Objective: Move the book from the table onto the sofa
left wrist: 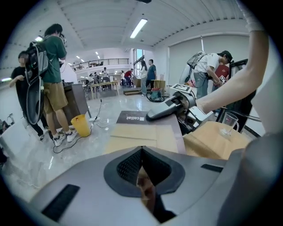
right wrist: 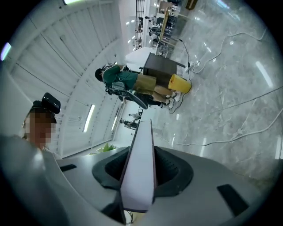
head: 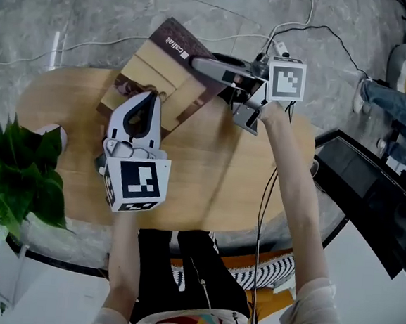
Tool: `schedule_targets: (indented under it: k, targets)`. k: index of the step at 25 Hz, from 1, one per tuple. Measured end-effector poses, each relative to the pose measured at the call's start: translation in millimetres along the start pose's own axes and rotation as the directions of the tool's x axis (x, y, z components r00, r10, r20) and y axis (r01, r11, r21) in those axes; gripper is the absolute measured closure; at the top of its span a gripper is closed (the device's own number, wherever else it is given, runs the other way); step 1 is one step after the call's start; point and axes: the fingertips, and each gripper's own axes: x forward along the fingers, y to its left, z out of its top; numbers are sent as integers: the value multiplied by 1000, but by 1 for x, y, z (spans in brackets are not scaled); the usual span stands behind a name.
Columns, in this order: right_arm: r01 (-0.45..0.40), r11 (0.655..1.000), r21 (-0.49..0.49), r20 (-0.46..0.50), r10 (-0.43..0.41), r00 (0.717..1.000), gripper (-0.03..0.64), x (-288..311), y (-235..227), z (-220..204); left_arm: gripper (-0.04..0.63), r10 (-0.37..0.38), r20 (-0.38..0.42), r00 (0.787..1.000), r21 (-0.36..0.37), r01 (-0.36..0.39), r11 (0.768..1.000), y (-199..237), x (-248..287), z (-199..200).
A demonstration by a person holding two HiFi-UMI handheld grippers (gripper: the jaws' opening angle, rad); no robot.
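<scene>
In head view, book near-left corner is hidden under left gripper, far-right edge under right gripper. Right gripper view shows only its page edge, cover unseen. Plant is cut by left edge. White obj. behind leaves, can't ID.

The head camera is looking steeply down from close above the oval pale wooden table, with the grey marble floor spreading out at 12 o'clock. The left gripper camera is sitting low and facing level across the brown and tan book into the hall. The right gripper camera is riding rolled sideways, sighting closely along that book's pale edge. Both gripper views are sharing the yellow plastic bin; all three are sharing the book.
</scene>
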Motion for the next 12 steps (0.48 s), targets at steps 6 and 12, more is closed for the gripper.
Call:
schedule_targets:
  k: [6,12]
  targets:
    - [82,996,45,284,-92,955,460,-37,41,40,589,17,68,998,-41,-15,999,6,-29,54]
    - [149,989,18,557,-133,820,460,-89,123,87,589,37,175,984,-24,-33,999,7,-72,138]
